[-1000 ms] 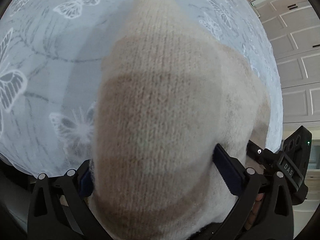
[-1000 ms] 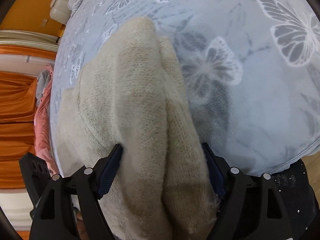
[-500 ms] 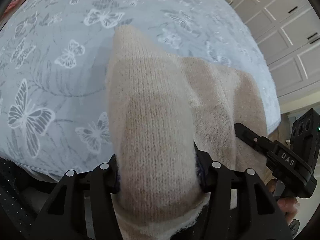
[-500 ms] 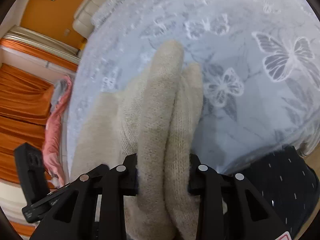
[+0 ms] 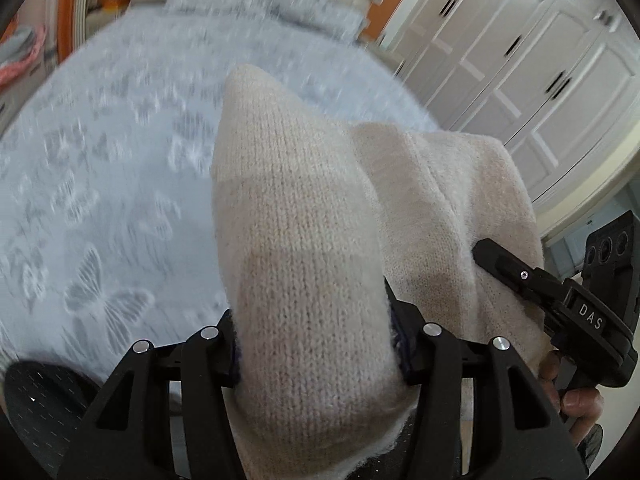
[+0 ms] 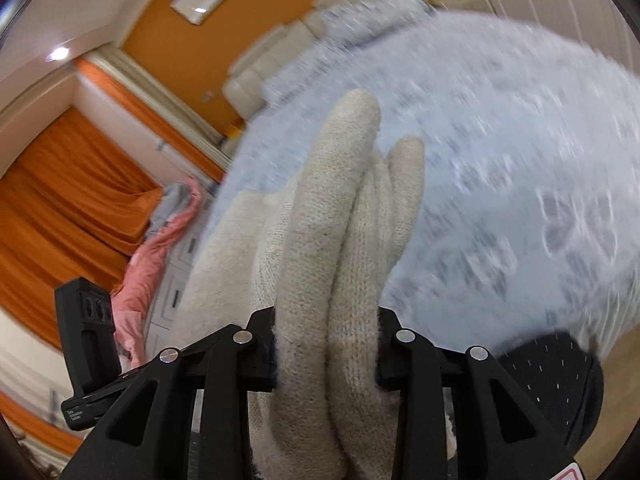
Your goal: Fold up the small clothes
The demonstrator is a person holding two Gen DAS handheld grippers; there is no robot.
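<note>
Gripping cream sweater (image 5: 308, 264) in my left tool (image 5: 316, 340) and right tool (image 6: 326, 344), bunched between fingers; only right view shows orange curtain (image 6: 68, 200).

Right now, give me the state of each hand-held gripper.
Left hand-held gripper: closed on the cream knit garment.
Right hand-held gripper: closed on the same garment.

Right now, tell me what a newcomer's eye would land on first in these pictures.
First, the cream knit garment, bunched and filling the middle of both views, with the left claw and the right claw each shut on a fold of it. Behind it spreads the pale blue butterfly-print bedspread, blurred by motion. Orange curtains glow at the left of the right wrist view.
</note>
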